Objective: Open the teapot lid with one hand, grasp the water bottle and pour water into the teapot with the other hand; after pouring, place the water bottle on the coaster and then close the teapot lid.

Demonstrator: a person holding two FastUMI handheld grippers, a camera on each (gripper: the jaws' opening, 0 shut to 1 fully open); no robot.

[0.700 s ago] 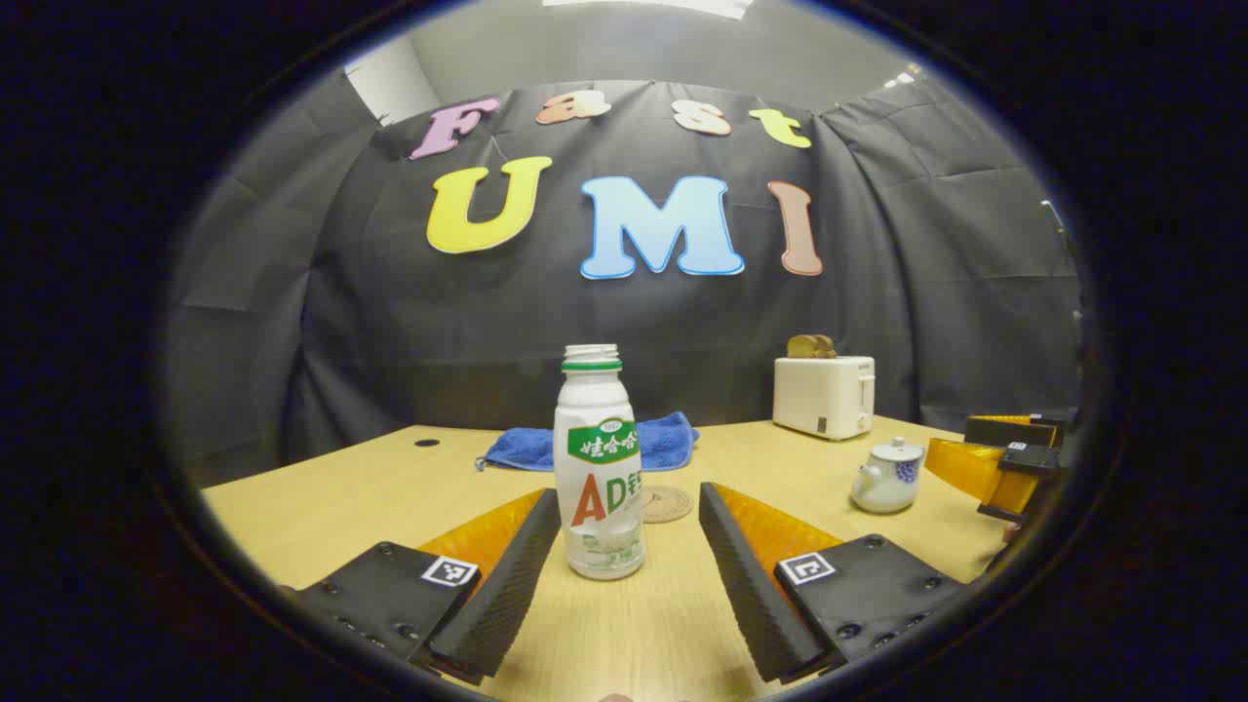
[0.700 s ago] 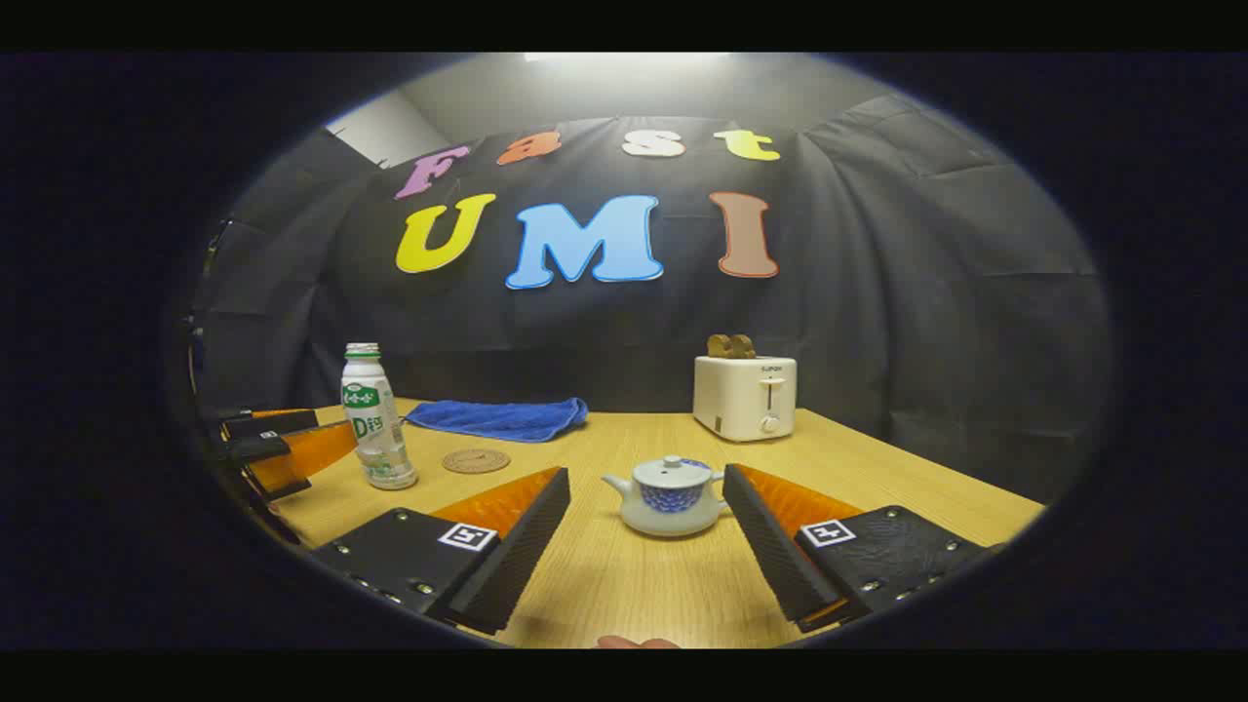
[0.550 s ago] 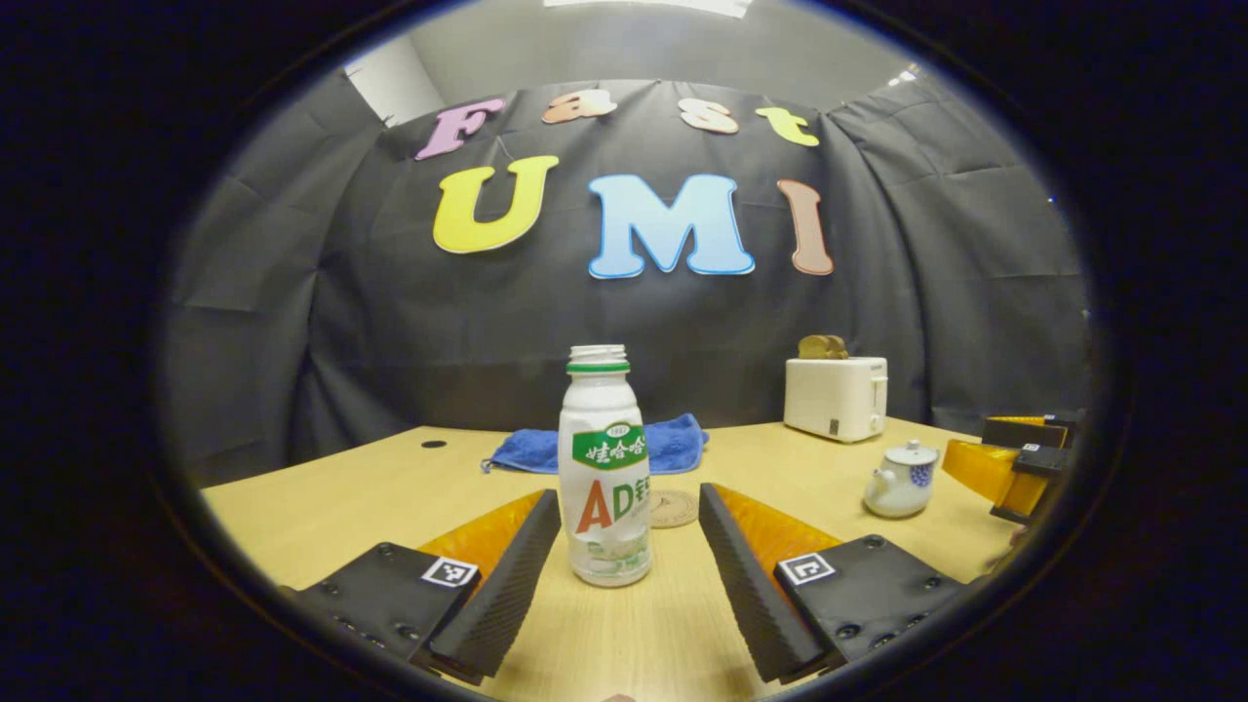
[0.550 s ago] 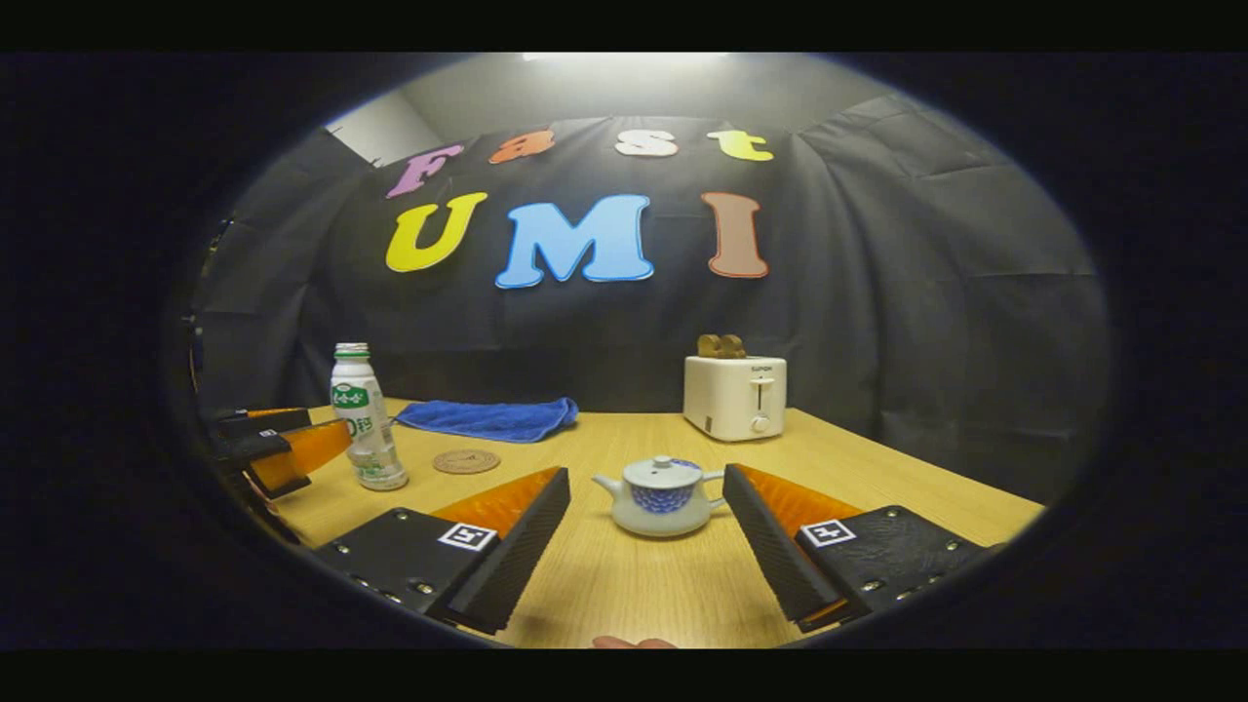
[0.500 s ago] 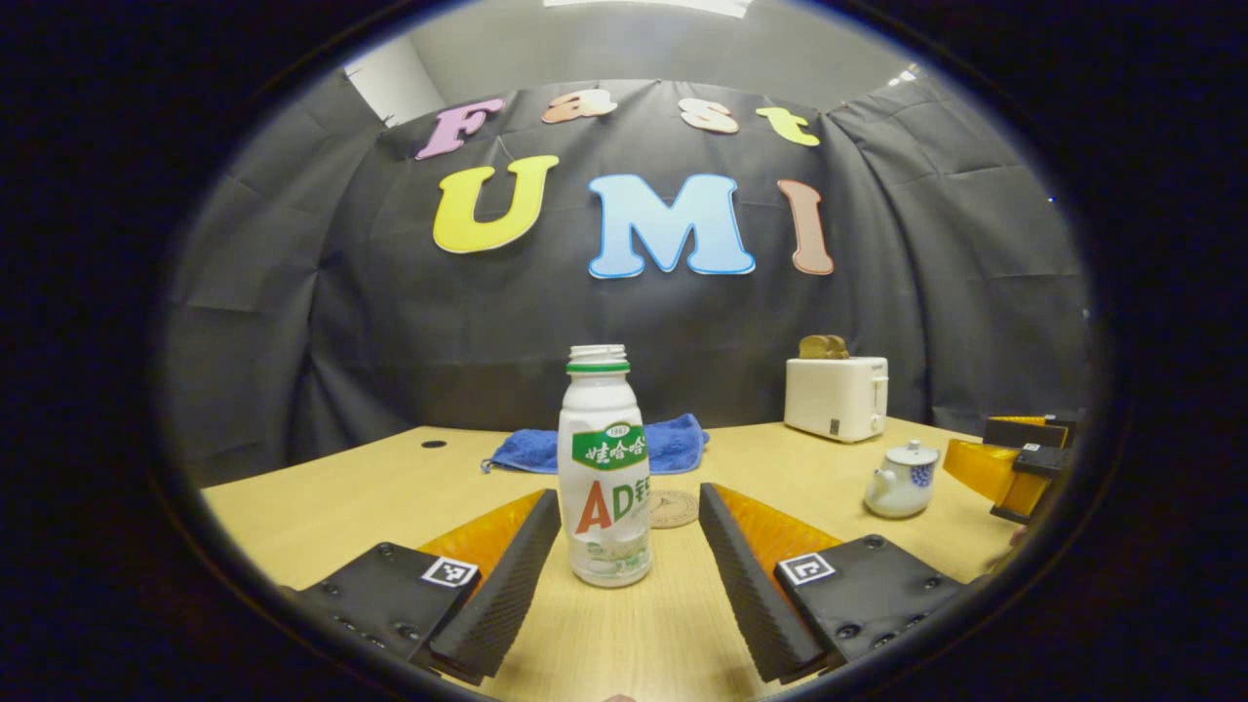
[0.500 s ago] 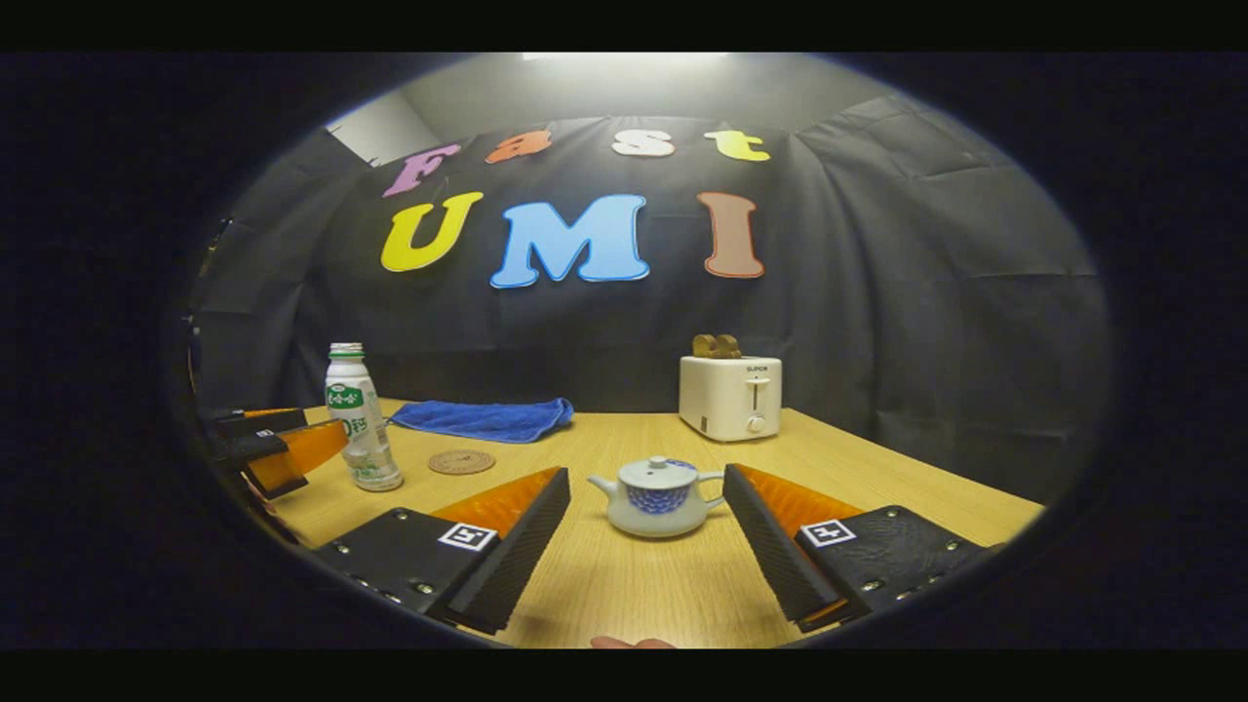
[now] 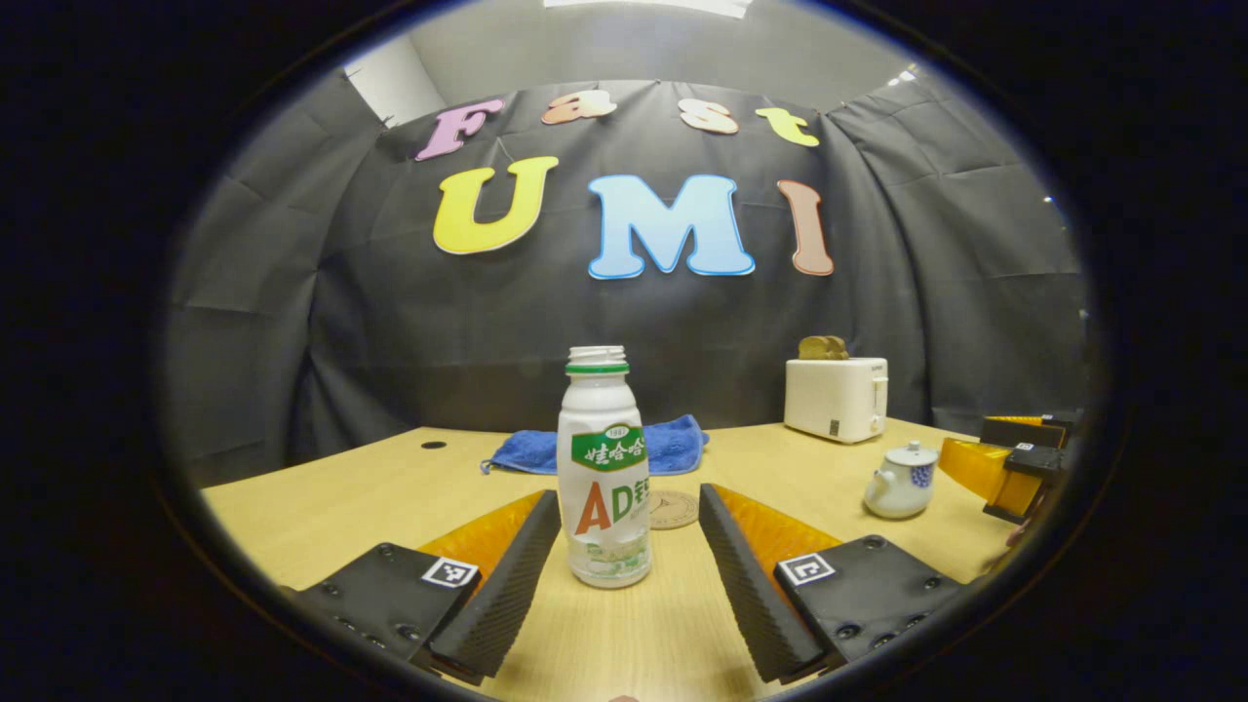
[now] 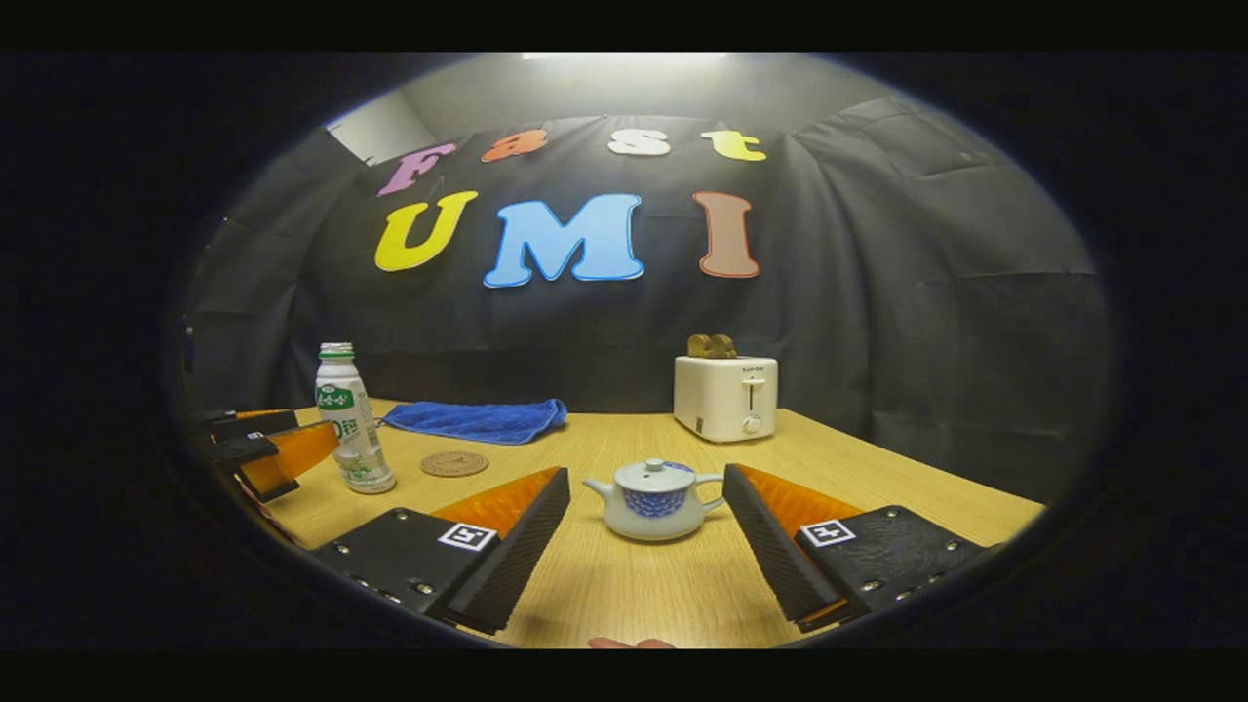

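Together, two open claws, left claw [image 7: 629,565], right claw [image 8: 648,546], one bottle [image 7: 603,468], one teapot [image 8: 653,500]

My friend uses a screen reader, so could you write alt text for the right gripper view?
A small lidded teapot sits on a wooden table, just ahead of the open right gripper. Farther left stand an uncapped water bottle, a round coaster and the left gripper. At the back are a blue towel and a toaster.
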